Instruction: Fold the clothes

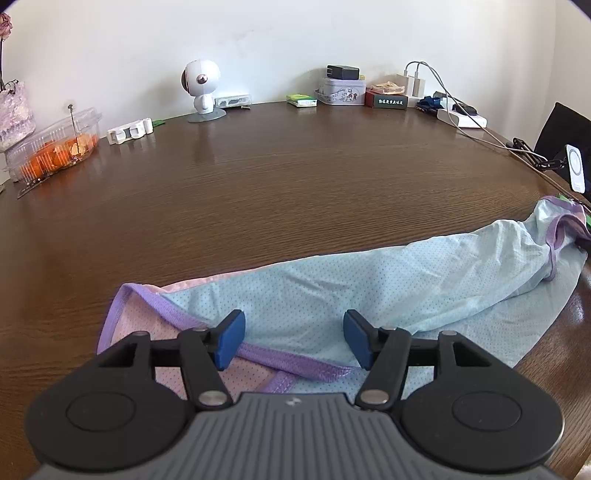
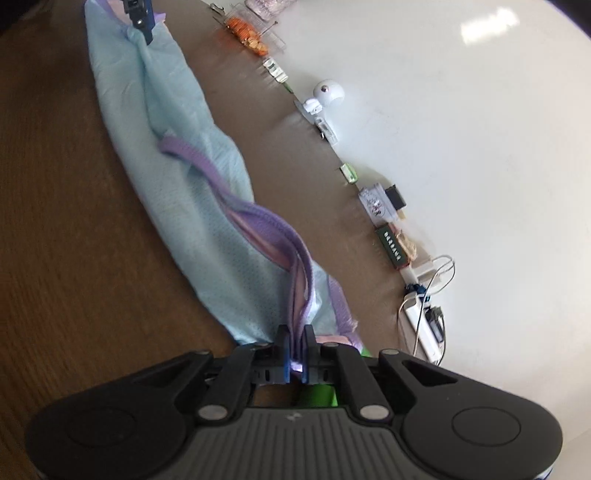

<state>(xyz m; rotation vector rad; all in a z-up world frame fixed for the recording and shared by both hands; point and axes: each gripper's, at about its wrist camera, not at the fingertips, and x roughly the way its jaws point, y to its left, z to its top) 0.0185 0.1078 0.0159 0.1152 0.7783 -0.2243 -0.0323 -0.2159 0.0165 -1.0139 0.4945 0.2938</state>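
Observation:
A light blue mesh garment with purple trim and pink lining lies stretched in a long band on the brown wooden table. My left gripper is open, its blue pads on either side of the purple-trimmed edge at the garment's left end. My right gripper is shut on the purple trim at the other end of the garment. The left gripper also shows at the top of the right wrist view, over the far end of the cloth.
Along the wall stand a white robot-shaped camera, a clear box of orange fruit, a white clip, tins and boxes, chargers and a power strip with cables. A phone holder stands at the right edge.

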